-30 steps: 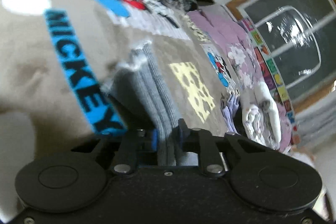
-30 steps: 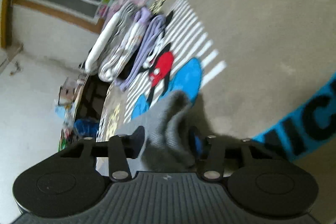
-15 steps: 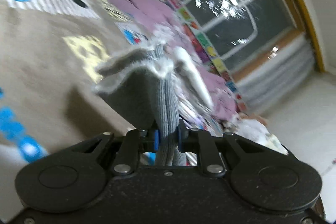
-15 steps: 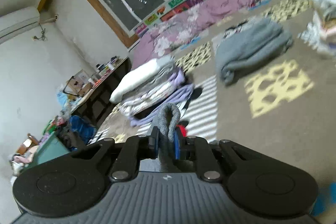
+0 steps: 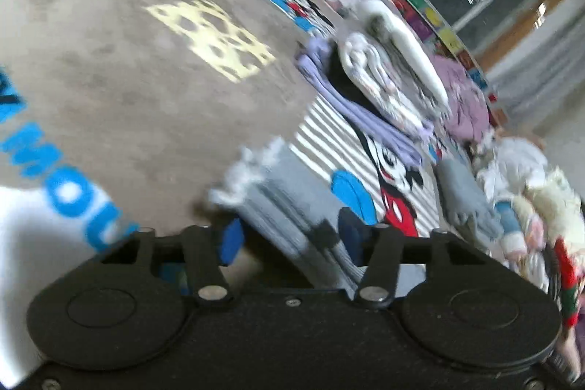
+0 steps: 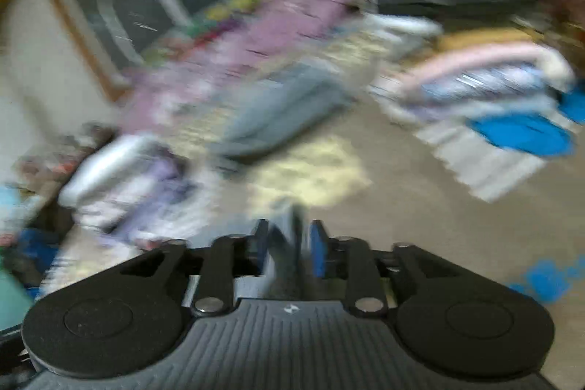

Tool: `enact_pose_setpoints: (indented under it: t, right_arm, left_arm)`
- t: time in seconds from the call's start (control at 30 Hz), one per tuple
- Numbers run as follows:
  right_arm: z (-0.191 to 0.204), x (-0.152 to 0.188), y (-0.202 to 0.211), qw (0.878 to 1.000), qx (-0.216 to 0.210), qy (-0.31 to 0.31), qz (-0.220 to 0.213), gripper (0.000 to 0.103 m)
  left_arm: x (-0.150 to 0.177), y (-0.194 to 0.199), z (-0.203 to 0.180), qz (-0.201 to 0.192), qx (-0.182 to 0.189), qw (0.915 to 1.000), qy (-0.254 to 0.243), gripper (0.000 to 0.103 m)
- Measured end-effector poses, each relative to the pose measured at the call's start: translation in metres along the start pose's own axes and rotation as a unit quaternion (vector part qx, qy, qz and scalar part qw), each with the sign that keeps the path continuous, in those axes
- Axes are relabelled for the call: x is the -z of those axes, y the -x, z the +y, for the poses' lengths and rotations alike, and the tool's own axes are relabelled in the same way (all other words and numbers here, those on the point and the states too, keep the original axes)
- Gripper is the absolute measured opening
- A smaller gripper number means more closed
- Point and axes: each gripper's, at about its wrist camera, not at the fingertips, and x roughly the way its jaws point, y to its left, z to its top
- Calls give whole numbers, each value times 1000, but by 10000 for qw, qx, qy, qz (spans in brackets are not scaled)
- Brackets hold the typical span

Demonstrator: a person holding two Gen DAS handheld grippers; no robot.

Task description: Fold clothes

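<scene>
Grey garment (image 5: 292,207) lies between both opening jaws above the printed carpet (image 5: 128,79), unpinched.

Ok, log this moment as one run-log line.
step: releasing grey knit garment | left tool: jaws opening, garment between, pads clear | right tool: jaws opening, grey fabric between | surface: Mickey rug

a beige cartoon-print rug (image 5: 139,90) covers the floor; on it lie a folded stack of lilac and white laundry (image 5: 380,86), a grey folded garment (image 5: 464,196) and a loose clothes heap (image 5: 530,192).
</scene>
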Motion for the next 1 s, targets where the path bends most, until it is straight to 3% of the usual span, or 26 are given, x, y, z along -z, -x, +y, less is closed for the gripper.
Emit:
enact_pose_setpoints:
  t: [0.1,0.2,0.27,0.4,0.47,0.5,0.53,0.57,0.63,0.73,0.8,0.87,0.93,1.0]
  right_arm:
    - [-18,8,1,9997,-82,-233,-7,61]
    - [-23,14,-4,9996,-132,-234,108,64]
    - [-25,19,-8,9993,-173,-261,214,74]
    - [-18,30,-14,9984,-268,-206,460,74]
    - [-14,35,-18,9980,-282,-94,552,74]
    - [-13,38,-19,9980,-273,-22,566,74]
    - [-11,40,-21,9978,-309,27,583,72]
    - [-11,42,-21,9974,-387,54,602,62]
    - [-6,46,-24,9964,-423,232,691,43]
    - [-2,46,-20,9967,-378,409,594,38]
    - [-4,43,-17,9969,-401,360,577,37]
    - [-4,43,-17,9963,-343,471,628,36]
    - [-6,45,-15,9961,-314,516,641,36]
    - [-10,45,-15,9964,-349,374,672,36]
  left_arm:
    - [-5,8,8,-140,-90,9998,128,57]
    - [-7,10,8,-222,-106,9994,239,57]
    - [-10,6,7,-215,-93,9994,261,57]
    - [-11,-5,4,-75,23,9994,327,56]
    - [-10,-12,3,6,110,9993,348,52]
    - [-10,-15,0,41,168,9996,239,35]
    - [-9,-18,-3,68,218,9997,108,28]
    - [-9,-19,-8,40,253,9996,-123,23]
    - [-10,-9,-20,-365,483,9956,-718,16]
    - [-12,17,-27,-1120,830,9793,-1466,15]
    - [-10,17,-20,-1178,241,9751,-1866,24]
    - [-6,9,-14,-1042,-839,9634,-2323,24]
    - [-7,11,-4,-947,-1075,9638,-2248,24]
    - [-10,22,0,-1026,-818,9717,-1966,26]
